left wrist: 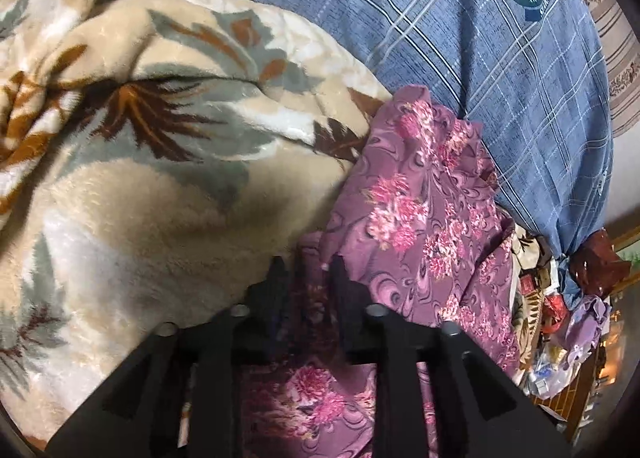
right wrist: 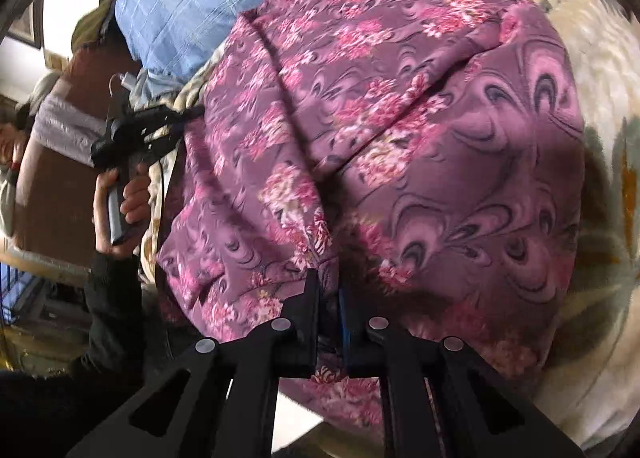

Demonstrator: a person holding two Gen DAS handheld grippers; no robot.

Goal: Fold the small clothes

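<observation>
- I have the purple floral garment [right wrist: 400, 130] spread loosely over a cream fleece blanket [left wrist: 132, 162] printed with brown and grey-green leaves; the cloth is rumpled, with several soft folds running across it.
- Through my left wrist camera, the left gripper [left wrist: 308, 270] points down at the near edge of the garment. Its jaws stand a little apart with purple cloth showing in the gap, and I cannot tell whether the pads press on it.
- In that same view the garment lies to the right of the blanket's big bulge and runs up toward a blue checked pillow [left wrist: 480, 58] bearing a round green-and-white emblem.
- Through my right wrist camera, the right gripper [right wrist: 330, 278] has its jaws set narrow, nearly together, with a fold of the garment's near hem caught between them.
- The same camera picks up my left hand [right wrist: 120, 202] at the left edge of the garment, wrapped around the handle of the other gripper, a dark sleeve [right wrist: 108, 298] below it.
- Behind that hand I see brown furniture and a bright wall, too blurred to describe further.
- At the far right of the left view sits a clutter of small items [left wrist: 560, 322] that I cannot identify.
</observation>
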